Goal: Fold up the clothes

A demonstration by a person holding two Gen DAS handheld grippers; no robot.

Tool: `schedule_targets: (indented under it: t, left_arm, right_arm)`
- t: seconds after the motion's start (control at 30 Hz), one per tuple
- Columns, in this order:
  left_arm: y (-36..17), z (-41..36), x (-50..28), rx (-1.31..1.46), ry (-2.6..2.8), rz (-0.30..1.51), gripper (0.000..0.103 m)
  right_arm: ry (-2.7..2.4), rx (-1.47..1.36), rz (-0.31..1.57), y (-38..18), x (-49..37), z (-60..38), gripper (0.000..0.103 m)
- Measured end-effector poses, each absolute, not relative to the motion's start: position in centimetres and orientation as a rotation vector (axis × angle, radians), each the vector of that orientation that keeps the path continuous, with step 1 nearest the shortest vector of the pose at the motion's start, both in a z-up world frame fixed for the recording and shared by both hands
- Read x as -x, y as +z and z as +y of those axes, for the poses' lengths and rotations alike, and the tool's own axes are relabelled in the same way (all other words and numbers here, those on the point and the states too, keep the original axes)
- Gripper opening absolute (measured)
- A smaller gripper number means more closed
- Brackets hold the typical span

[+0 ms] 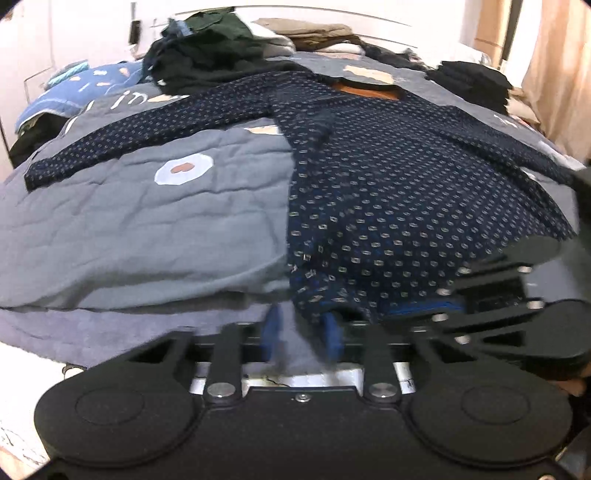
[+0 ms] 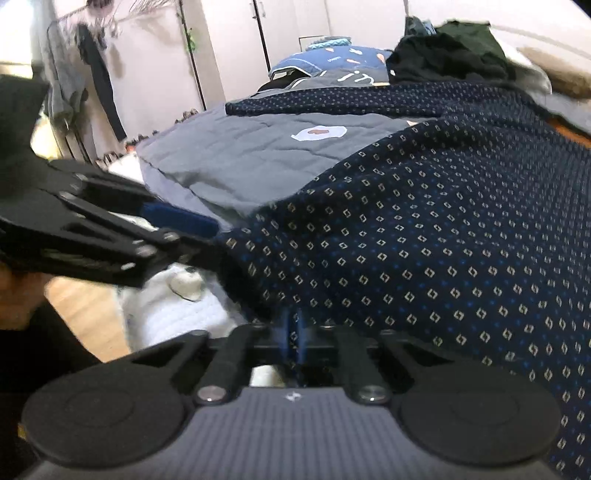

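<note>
A dark navy shirt (image 1: pixel 388 192) with small pale diamonds lies spread flat on a grey quilt (image 1: pixel 147 221). Its collar points away from me and one sleeve (image 1: pixel 110 155) stretches out to the left. My left gripper (image 1: pixel 303 328) sits at the hem's near left corner, and its blue pads (image 1: pixel 332 332) stand almost together. From the right wrist view, that left gripper (image 2: pixel 218 236) pinches the hem's edge. My right gripper (image 2: pixel 293 328) is shut on the same shirt (image 2: pixel 424 240) further right along the hem, with cloth between its pads. In the left wrist view the right gripper (image 1: pixel 391 312) reaches in from the right.
A heap of dark clothes (image 1: pixel 207 55) lies beyond the shirt, with beige folded items (image 1: pixel 314 33) behind it and a black folded stack (image 1: pixel 472 85) at the right. A blue patterned pillow (image 1: pixel 74 92) lies far left. Beside the bed are a wooden floor (image 2: pixel 81 306) and a clothes rack (image 2: pixel 92 74).
</note>
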State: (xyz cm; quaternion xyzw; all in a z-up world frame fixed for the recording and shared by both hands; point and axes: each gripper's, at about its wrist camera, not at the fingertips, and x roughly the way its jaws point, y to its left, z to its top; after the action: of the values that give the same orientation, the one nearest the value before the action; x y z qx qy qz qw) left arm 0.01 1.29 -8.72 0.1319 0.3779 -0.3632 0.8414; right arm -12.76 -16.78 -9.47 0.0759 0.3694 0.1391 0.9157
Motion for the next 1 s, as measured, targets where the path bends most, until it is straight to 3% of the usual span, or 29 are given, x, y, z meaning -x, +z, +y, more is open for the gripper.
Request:
schedule_targets:
  t: [0.07,0.27,0.47,0.6,0.67,0.7,0.73,1.0]
  left_arm:
    - [-8.7,1.7,-0.4,-0.260,-0.758,0.813,0.004]
    - [-5.3,4.8,0.5,-0.136,-0.929,0.751,0.002]
    - [-6.8,4.1,1.7,-0.324,-0.946,0.795,0.002]
    - [-6.7,3.9,1.3,-0.295,-0.932,0.798,0.002]
    - [-6.6,3.8,1.0,-0.274,-0.928,0.799,0.002]
    - [-6.5,3.9,1.0,-0.267,-0.927,0.798,0.002]
    - [-6.5,3.9,0.9,-0.263,-0.925,0.797,0.002]
    - [-6.3,4.3,0.9,-0.233,-0.920,0.796,0.002]
  right_arm:
    - [0.303,-0.214,0.760,-8.7,13.1,-17.3,0.000]
    - [0.396,-0.277,0.764,-6.5,14.1,-16.9,0.000]
    - [0.359,-0.160,0.718,-6.0,14.7,-15.9,0.001]
    - [0.331,-0.090,0.653,-5.8,14.9,-16.0,0.011]
    - [0.332,-0.050,0.628,-5.9,14.9,-15.5,0.023]
    - [0.331,-0.017,0.619,-6.1,14.9,-15.0,0.036]
    - [0.329,0.016,0.610,-6.2,14.8,-14.6,0.042]
    - [0.322,0.133,0.646,-8.5,13.6,-13.5,0.044]
